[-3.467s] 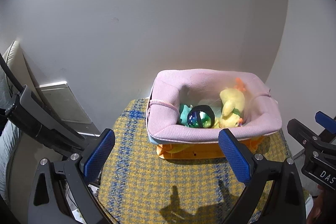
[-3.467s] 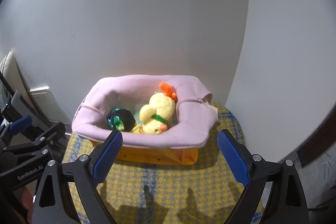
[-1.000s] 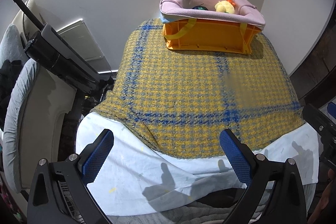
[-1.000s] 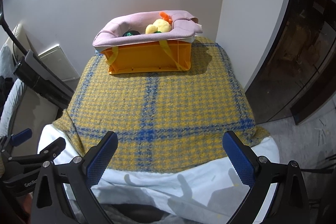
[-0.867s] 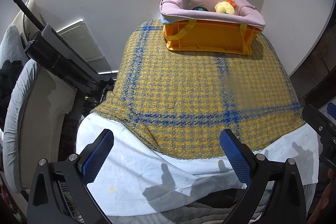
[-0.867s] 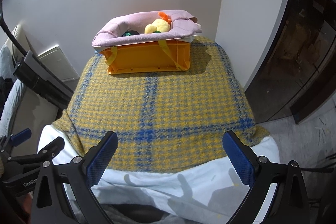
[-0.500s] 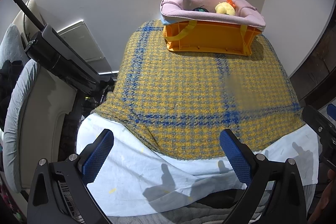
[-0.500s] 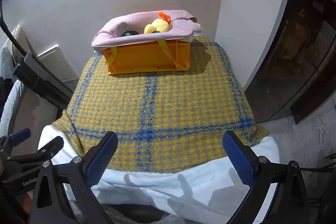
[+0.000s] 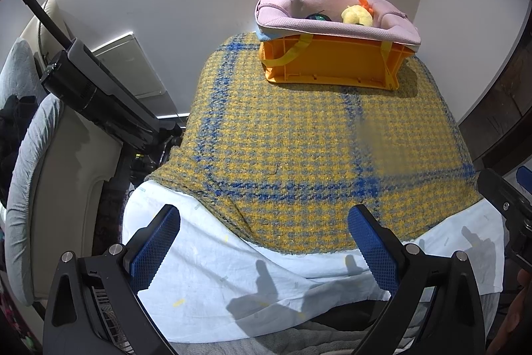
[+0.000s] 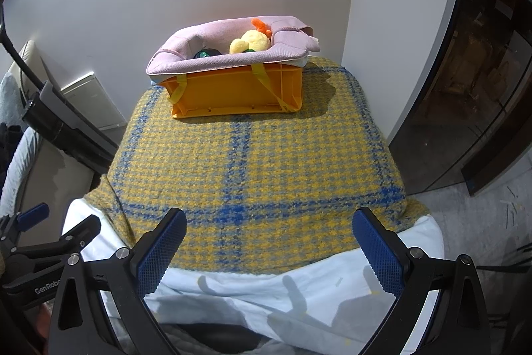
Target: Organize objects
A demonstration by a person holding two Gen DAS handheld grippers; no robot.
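A: The tabletop [image 10: 252, 155] stood in a white-walled corner under a yellow plaid blanket [image 9: 299, 135]. We found the orange crate [image 10: 232, 92] at its far edge, lined with pink cloth [image 10: 206, 62].

B: We judged the plush duck [image 10: 249, 44] light and soft; grip its body. The left gripper [image 9: 264, 242] and right gripper [image 10: 269, 247] hovered well short, jaws wide, empty.

Orange crate [image 9: 332, 62] lined with pink cloth [image 9: 332, 25], yellow plush [image 9: 357, 15] inside, on plaid blanket [image 9: 299, 148], left gripper [image 9: 264, 242] spread wide
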